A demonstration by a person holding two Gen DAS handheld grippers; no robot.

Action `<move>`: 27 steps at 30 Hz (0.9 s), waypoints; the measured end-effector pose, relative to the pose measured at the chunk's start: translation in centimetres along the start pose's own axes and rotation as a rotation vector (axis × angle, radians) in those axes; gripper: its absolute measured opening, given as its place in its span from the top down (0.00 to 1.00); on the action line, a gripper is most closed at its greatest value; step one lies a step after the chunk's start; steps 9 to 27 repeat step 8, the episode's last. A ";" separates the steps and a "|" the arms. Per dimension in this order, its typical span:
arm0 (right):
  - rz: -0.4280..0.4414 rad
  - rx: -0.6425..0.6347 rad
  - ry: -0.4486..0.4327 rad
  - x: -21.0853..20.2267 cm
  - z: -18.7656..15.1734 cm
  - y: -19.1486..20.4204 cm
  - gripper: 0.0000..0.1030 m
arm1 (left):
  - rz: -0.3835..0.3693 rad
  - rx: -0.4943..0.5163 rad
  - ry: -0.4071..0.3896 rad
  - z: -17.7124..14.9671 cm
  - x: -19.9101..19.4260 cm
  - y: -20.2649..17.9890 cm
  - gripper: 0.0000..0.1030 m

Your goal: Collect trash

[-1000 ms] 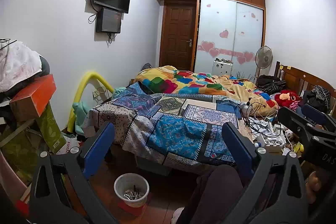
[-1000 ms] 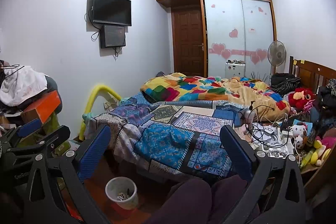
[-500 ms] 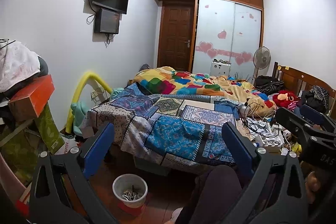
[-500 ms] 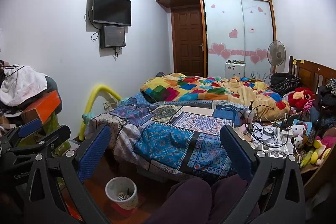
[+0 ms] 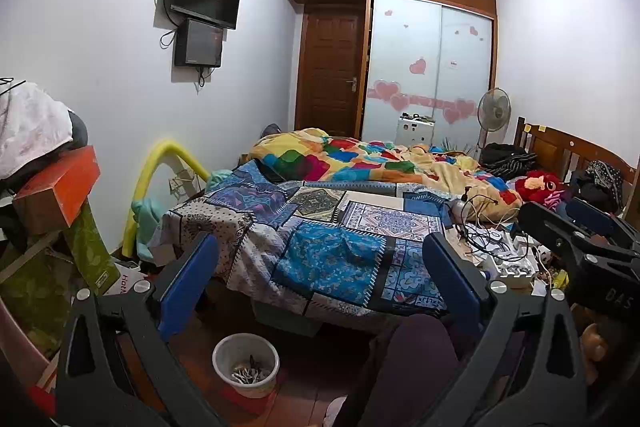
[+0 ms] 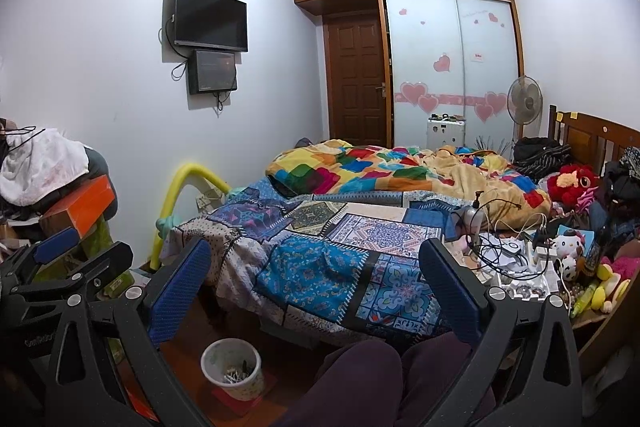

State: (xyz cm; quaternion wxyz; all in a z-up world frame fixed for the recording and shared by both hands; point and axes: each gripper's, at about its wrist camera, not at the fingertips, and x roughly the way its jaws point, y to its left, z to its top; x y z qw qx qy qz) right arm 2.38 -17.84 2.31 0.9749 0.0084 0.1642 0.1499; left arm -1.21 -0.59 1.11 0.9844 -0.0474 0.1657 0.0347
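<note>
Two views are being offered. From the left wrist, the left gripper (image 5: 320, 279) is being held with jaws spread wide and empty above a white wastebasket (image 5: 245, 363) on the floor beside the bed (image 5: 328, 247). From the right wrist, the right gripper (image 6: 314, 283) is likewise being held spread and empty, the wastebasket (image 6: 232, 367) sitting below its left jaw.

Bed (image 5: 320, 247) overhangs floor beside waste bin (image 5: 245, 363).

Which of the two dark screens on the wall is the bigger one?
The upper screen, the wide flat television. The lower screen directly beneath it is smaller and boxier, with cables hanging from it.
</note>
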 end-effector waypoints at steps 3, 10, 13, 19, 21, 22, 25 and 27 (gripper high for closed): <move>0.000 -0.001 0.000 0.1 0.0 0.0 0.00 | 0.002 -0.001 -0.001 0.0 0.1 0.0 0.00; -0.004 0.010 0.010 0.1 -0.3 -0.1 0.00 | 0.003 -0.001 0.018 0.1 0.5 0.0 0.00; -0.004 0.010 0.010 0.1 -0.3 -0.1 0.00 | 0.003 -0.001 0.018 0.1 0.5 0.0 0.00; -0.004 0.010 0.010 0.1 -0.3 -0.1 0.00 | 0.003 -0.001 0.018 0.1 0.5 0.0 0.00; -0.004 0.010 0.010 0.1 -0.3 -0.1 0.00 | 0.003 -0.001 0.018 0.1 0.5 0.0 0.00; -0.004 0.010 0.010 0.1 -0.3 -0.1 0.00 | 0.003 -0.001 0.018 0.1 0.5 0.0 0.00; -0.004 0.010 0.010 0.1 -0.3 -0.1 0.00 | 0.003 -0.001 0.018 0.1 0.5 0.0 0.00; -0.004 0.010 0.010 0.1 -0.3 -0.1 0.00 | 0.003 -0.001 0.018 0.1 0.5 0.0 0.00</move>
